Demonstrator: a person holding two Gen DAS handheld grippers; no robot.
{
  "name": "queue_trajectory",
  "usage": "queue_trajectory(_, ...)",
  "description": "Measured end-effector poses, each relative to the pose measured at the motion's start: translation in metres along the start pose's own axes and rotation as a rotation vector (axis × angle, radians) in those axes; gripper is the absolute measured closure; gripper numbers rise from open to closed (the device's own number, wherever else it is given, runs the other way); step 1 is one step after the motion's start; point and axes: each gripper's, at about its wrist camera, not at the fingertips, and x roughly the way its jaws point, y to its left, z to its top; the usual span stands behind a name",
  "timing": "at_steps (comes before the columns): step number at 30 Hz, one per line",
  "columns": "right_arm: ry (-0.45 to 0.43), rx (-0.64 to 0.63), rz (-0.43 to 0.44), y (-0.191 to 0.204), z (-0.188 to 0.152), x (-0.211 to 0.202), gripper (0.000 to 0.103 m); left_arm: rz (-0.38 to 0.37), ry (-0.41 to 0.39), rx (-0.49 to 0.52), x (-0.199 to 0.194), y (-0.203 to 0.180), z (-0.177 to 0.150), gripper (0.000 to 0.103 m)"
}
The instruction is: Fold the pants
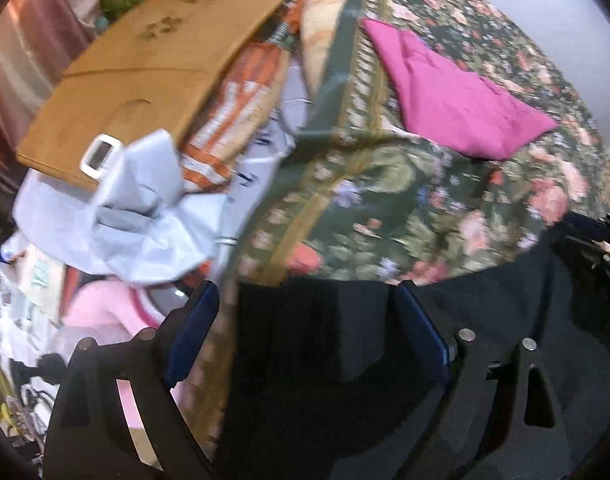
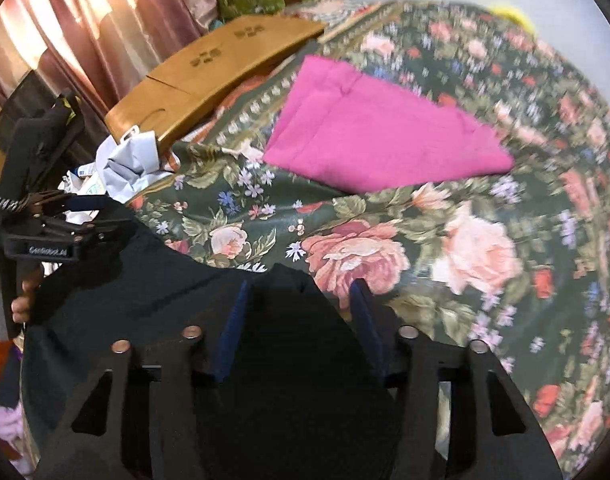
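Note:
Black pants (image 1: 345, 400) (image 2: 145, 300) lie along the near edge of a floral bedspread (image 1: 405, 208) (image 2: 425, 240). In the left wrist view, my left gripper (image 1: 307, 320) stands wide open over a corner of the pants. The cloth lies between its blue pads, with a gap of bedspread showing at the left pad. The right wrist view shows my right gripper (image 2: 299, 320) shut on a raised fold of the black pants. The same view shows the left gripper (image 2: 101, 216) at the far left, held by a hand (image 2: 23, 300).
A folded pink garment (image 1: 457, 108) (image 2: 377, 132) lies farther back on the bed. A brown board with paw prints (image 1: 145, 72) (image 2: 225, 64), crumpled pale bags (image 1: 137, 208) and clutter crowd the left side. Curtains (image 2: 85, 20) hang behind.

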Motion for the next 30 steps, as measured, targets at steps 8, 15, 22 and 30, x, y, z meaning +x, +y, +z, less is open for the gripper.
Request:
queue_trajectory(8,-0.037,-0.032,-0.036,0.004,-0.003,0.001,0.092,0.067,-0.059,-0.068,0.002,0.015,-0.013,0.012)
queue_trajectory(15,-0.223,0.078,-0.186,-0.012,-0.016,-0.064,0.092,0.167,-0.071,-0.058,-0.013,0.004,-0.009,0.013)
queue_trajectory(22,-0.298,0.181,-0.244,-0.06,-0.101,-0.151,0.069,0.135,-0.177,0.028,-0.089,-0.018,-0.02,0.013)
queue_trajectory(30,-0.339,0.367,-0.396,-0.113,-0.215,-0.234,0.066,0.013,-0.172,0.141,-0.124,-0.081,-0.049,0.013)
